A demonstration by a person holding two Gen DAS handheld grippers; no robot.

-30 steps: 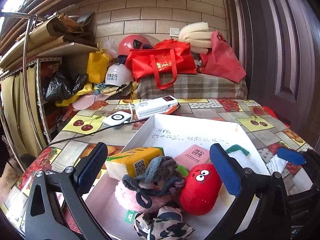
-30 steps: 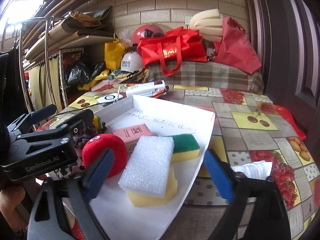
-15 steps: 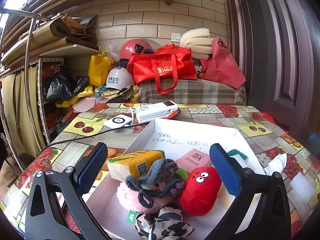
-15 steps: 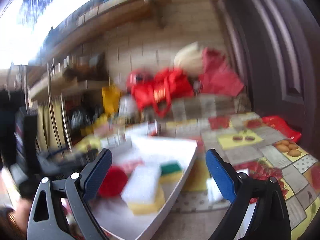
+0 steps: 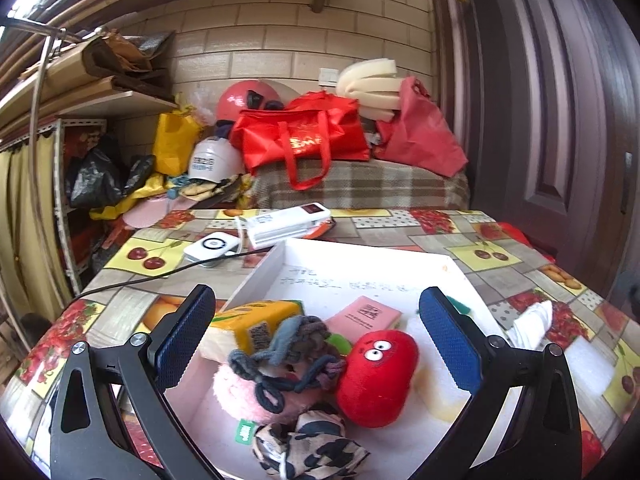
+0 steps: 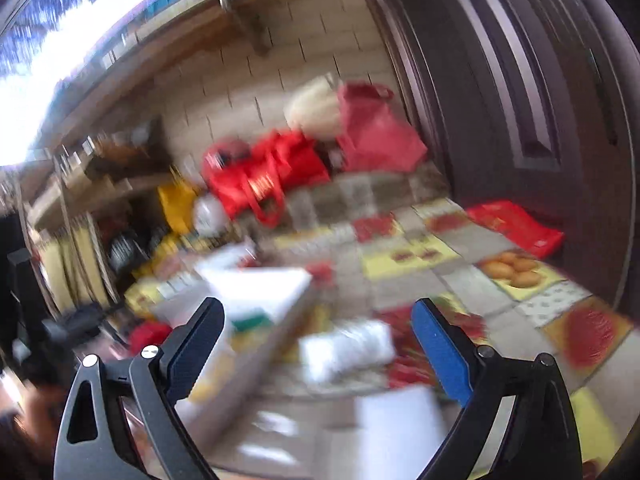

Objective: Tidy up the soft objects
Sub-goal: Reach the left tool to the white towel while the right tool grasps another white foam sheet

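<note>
Step in hand: judged from how things lie, the white tray point(image 5: 460, 276) already holds most of the soft things, and the right gripper point(image 6: 316, 336) is turned toward what lies loose on the table point(image 5: 432, 236) off the tray's right edge.
Left gripper point(image 5: 316, 332): fingers wide, nothing between the pads; it hangs over the near end of the tray.
Under the left gripper: red plush toy point(image 5: 376, 376), a pink fluffy thing with grey rope point(image 5: 280, 356) on it, and a camouflage cloth point(image 5: 308, 448) nearest the camera, all bunched together and touching. None touches a pad.
Farther in the tray: yellow tissue pack point(image 5: 256, 320) by the left wall, pink packet point(image 5: 370, 314) toward the middle; the far end is bare.
Right gripper: fingers wide, empty. Its view is heavily blurred.
Loose thing: crumpled white cloth point(image 6: 348, 348) on the table, just beside the tray's right edge, lying between the right fingers' lines but beyond their tips, not touched. It also shows in the left view point(image 5: 534, 320).
Also loose: a flat white block point(image 6: 400, 424) at the near table edge; too blurred to name.
Next move calls for: carrying the right gripper forward and down until the pads straddle the cloth, then closing gently, since it will crush and may trail.
</note>
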